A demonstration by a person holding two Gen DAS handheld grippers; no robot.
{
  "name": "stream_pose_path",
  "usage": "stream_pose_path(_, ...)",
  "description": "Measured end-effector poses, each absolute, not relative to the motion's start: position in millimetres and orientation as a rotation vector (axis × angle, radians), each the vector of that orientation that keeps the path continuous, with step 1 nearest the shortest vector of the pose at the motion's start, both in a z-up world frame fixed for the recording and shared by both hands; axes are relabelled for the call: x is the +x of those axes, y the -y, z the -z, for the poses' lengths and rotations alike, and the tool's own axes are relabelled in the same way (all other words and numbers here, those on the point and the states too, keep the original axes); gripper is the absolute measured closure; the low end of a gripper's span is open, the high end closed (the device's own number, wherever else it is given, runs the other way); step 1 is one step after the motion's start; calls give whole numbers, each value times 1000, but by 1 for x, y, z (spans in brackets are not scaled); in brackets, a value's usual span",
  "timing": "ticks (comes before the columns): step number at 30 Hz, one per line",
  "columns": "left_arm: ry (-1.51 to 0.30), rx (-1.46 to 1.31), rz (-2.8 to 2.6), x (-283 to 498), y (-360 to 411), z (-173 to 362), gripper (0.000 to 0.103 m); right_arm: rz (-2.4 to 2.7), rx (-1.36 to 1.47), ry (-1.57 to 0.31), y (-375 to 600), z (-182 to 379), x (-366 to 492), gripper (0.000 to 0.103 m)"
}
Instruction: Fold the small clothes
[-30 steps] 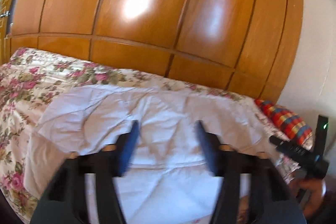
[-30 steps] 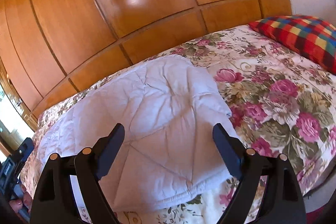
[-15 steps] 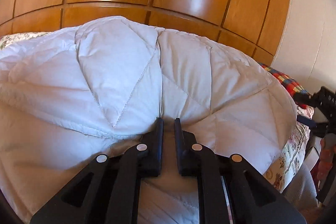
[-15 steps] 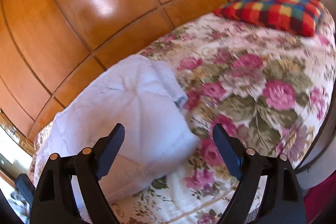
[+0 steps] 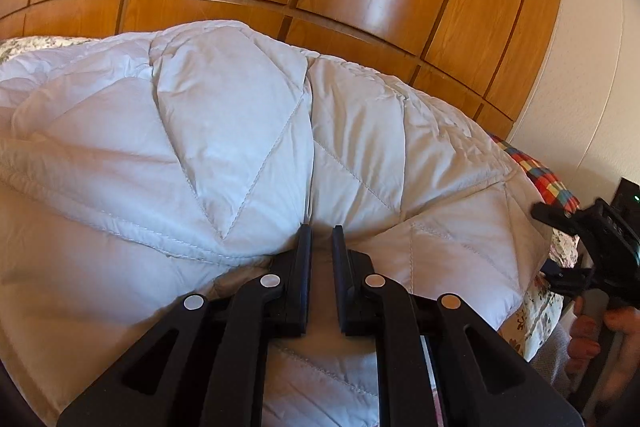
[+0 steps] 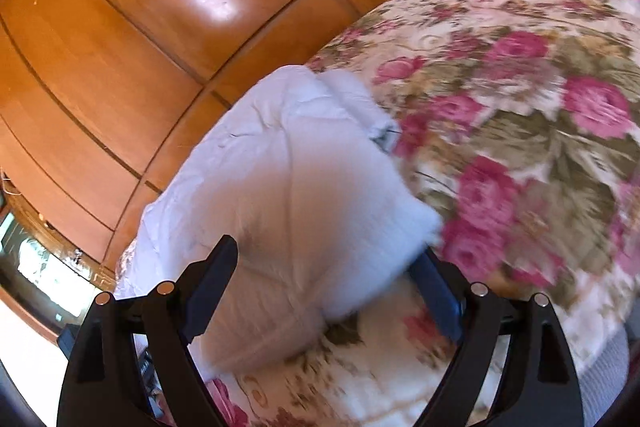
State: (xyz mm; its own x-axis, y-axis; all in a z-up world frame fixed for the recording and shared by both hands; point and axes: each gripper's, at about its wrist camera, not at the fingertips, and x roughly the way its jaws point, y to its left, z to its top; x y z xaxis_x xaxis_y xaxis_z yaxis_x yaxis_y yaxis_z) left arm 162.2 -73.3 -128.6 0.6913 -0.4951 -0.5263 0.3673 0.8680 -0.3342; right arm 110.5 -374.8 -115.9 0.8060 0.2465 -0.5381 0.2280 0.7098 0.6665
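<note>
The left gripper (image 5: 321,227) was clamped on the near edge of the white quilted garment (image 5: 240,131); the right gripper (image 6: 324,267) gaped wide around its corner on the floral bedspread (image 6: 520,107).

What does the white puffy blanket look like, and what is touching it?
The white blanket is soft, puffy and a little crinkled, with stitched lines that make diamond shapes. It lies folded over on the flowery bedspread, in front of the shiny wooden wall. The left gripper is shut on a bit of its near edge. The right gripper is open at the blanket's near corner, which sits blurry between its fingers, and is not squeezing it.
</note>
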Motion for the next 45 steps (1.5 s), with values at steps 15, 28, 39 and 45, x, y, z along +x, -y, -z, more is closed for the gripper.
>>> stream_pose_path(15, -660, -209, 486, 162, 75, 127, 92, -89, 907, -658, 389, 124, 176, 29)
stream_pose_path(28, -673, -284, 519, 153, 52, 95, 75, -121, 886, -552, 407, 89, 157, 79)
stream_pose_path(39, -551, -252, 199, 131, -41, 69, 59, 88, 785, -488, 450, 63, 133, 80)
stream_pose_path(45, -670, -287, 200, 145, -58, 105, 56, 191, 629, -521, 426, 45, 132, 80)
